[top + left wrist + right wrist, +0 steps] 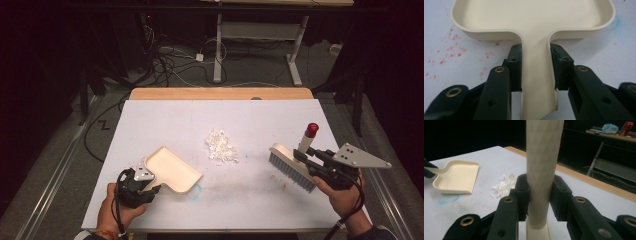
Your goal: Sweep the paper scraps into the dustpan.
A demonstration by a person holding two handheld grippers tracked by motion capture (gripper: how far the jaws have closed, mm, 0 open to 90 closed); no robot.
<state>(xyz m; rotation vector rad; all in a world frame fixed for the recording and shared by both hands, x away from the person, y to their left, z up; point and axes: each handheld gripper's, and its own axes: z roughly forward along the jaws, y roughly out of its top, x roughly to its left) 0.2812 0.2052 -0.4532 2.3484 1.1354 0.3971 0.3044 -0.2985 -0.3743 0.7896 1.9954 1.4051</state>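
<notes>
High view: white sheet-covered table point(165, 120) with a bare wooden strip along its far edge. At near left, left gripper point(150, 186) clamped on the flat handle of a cream plastic dustpan point(172, 169), pan resting on the sheet with its open mouth toward the far left. Near the middle, a small heap of white shredded scraps point(221, 147) — lying apart from the pan, to its right and a little farther off. At right, right gripper point(301, 156) closed on the cream handle of a hand brush point(291, 167), grey bristles pointing down to the sheet, red cap at the tip of the handle pointing up and far. Brush well right of the scraps, not touching them.

Left gripper view: black pads pressed on both sides of the dustpan's narrow handle point(536, 75), just below where it widens into the tray. Red specks on the sheet at left, a faint blue mark at far right beside the pan's corner.

Right gripper view: pads gripping the round, faceted cream brush handle point(541, 170), standing upright between them. Beyond, at left, the dustpan point(459, 176) flat on the sheet — scrap heap point(505, 185) between it and the gripper. Faint blue ring on the sheet just near the pan.
</notes>
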